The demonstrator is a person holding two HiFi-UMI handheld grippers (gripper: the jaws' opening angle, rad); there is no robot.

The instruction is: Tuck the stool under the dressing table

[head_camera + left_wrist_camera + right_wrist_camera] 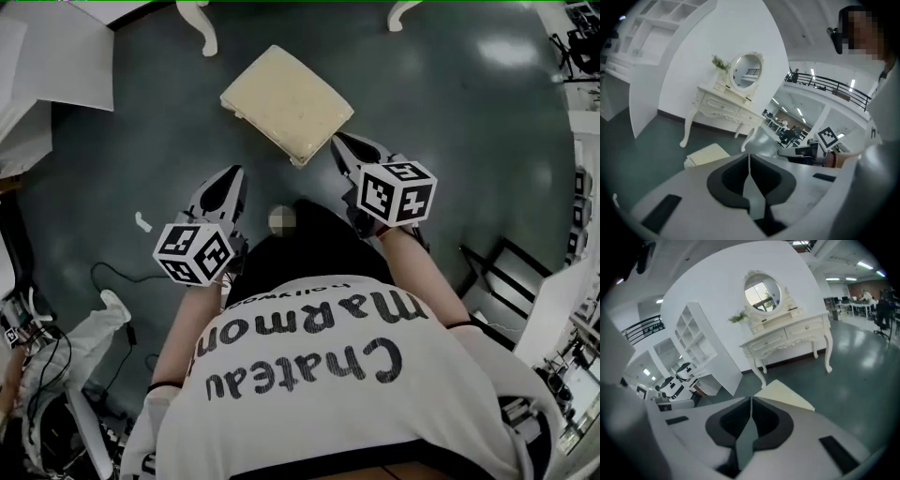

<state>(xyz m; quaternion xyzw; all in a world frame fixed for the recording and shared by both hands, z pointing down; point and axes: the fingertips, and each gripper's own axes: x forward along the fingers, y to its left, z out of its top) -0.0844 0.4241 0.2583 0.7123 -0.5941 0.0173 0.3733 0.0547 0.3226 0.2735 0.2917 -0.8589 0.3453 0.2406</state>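
The stool (286, 103), a low thing with a cream cushion, stood out on the dark floor (450, 112) in front of the dressing table (787, 333), not under it. Only the table's two white curved legs showed at the top of the head view. An oval mirror (762, 292) sat on the table top.

The person stood over the stool with both tools held forward. The left gripper (234, 173) hung short of the stool, its jaws pressed together with nothing between them. The right gripper (337, 141) was likewise closed and empty (its tip lay just beside the cushion's near corner, though I could not tell whether it touched).
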